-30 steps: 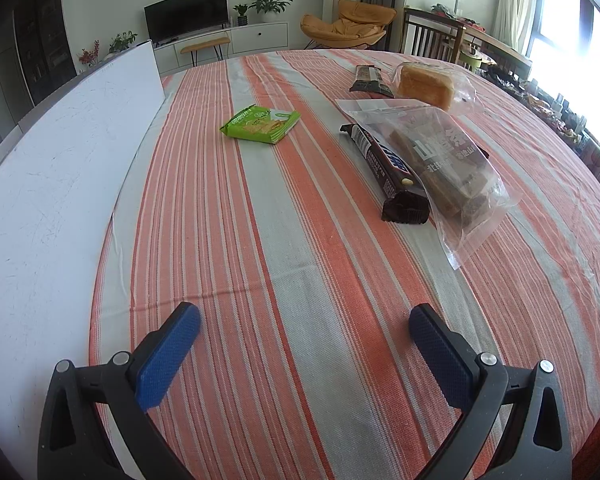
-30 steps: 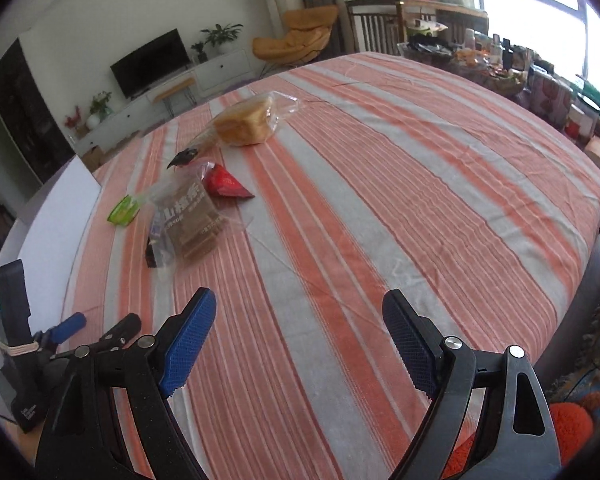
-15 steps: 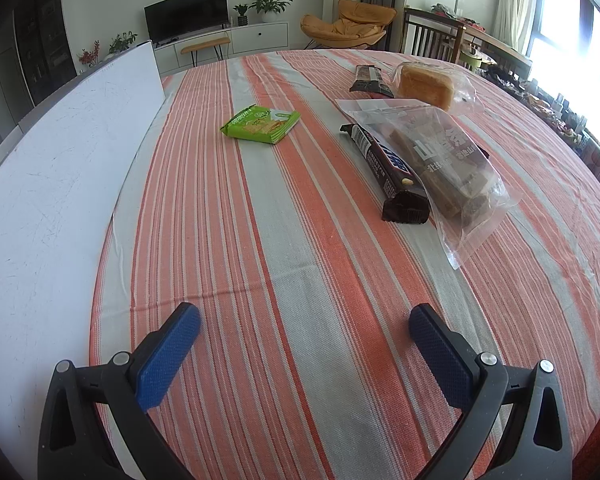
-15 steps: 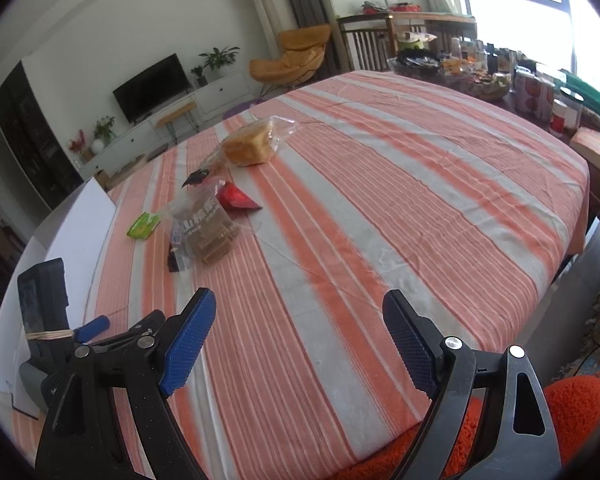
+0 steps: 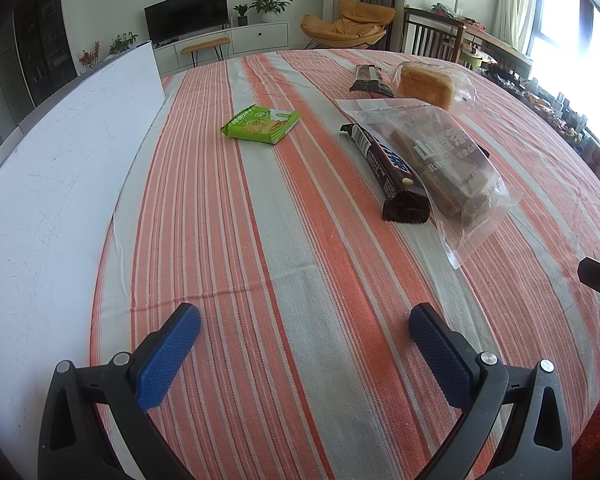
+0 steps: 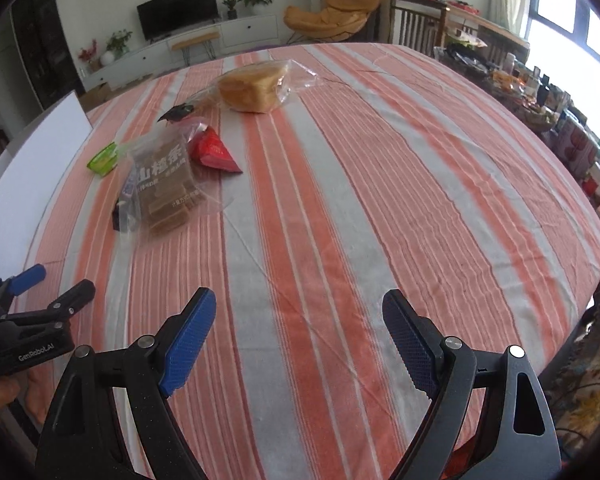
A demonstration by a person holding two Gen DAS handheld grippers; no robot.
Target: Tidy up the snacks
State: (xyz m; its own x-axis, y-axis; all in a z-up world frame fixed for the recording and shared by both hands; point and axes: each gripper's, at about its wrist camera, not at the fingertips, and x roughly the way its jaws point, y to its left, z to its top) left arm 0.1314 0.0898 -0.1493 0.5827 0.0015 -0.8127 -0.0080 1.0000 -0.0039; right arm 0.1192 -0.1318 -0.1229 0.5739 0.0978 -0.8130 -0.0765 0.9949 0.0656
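Snacks lie on a round table with an orange-and-grey striped cloth [image 5: 300, 240]. Among them are a green packet [image 5: 261, 124], a dark chocolate bar [image 5: 384, 168], a clear bag of brown strips [image 5: 448, 160], bagged bread [image 5: 428, 84] and a dark wrapper [image 5: 368, 78]. The right wrist view shows the bread [image 6: 252, 90], a red packet [image 6: 214, 152], the clear bag [image 6: 166, 184] and the green packet [image 6: 104, 159]. My left gripper [image 5: 304, 320] hangs open over bare cloth, well short of the snacks. My right gripper [image 6: 298, 300] is open and empty, to the right of the left gripper [image 6: 56, 284].
A white board [image 5: 60, 152] lies along the table's left side. Chairs, a cluttered side table [image 6: 540, 92] and a window stand on the right. The table edge [image 6: 596, 280] drops away at the right. A TV unit and an orange armchair stand beyond the far edge.
The right gripper has rolled, dropped and moved nearer the table, and a piece of it now shows at the right edge of the left wrist view. The left gripper has stayed still.
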